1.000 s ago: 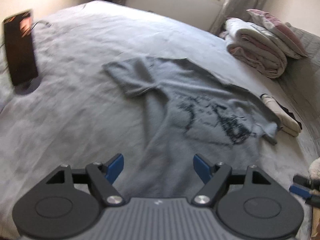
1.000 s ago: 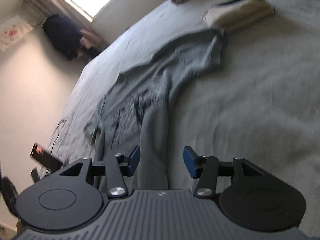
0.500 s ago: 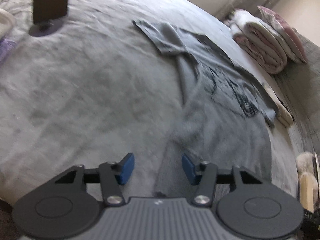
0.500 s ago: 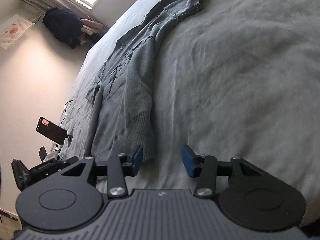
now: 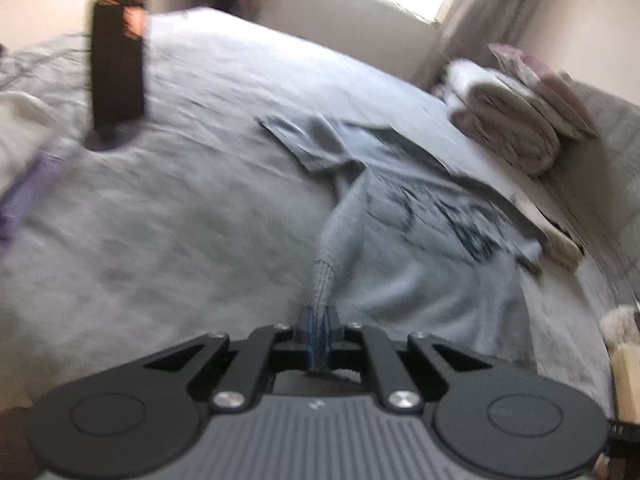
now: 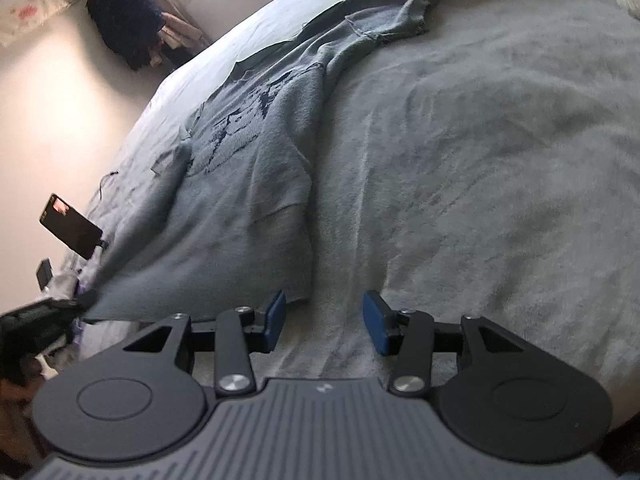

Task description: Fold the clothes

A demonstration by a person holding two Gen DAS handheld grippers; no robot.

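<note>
Spread across a grey bed [image 6: 500, 128], a grey sweater [image 6: 248, 184] with a dark chest print, sleeves out to either side. Left gripper [image 5: 319, 334] clamped on the ribbed hem corner, the knit drawn taut into a narrow rope toward the body — edges blurred in that view, so the exact amount pinched hard to judge. Right gripper [image 6: 323, 322] wide open and empty, low over the bedcover just beside the opposite hem corner, left pad close to the fabric edge. Nearby: a propped phone [image 5: 117, 62], folded blankets [image 5: 516, 120] by the far wall.
</note>
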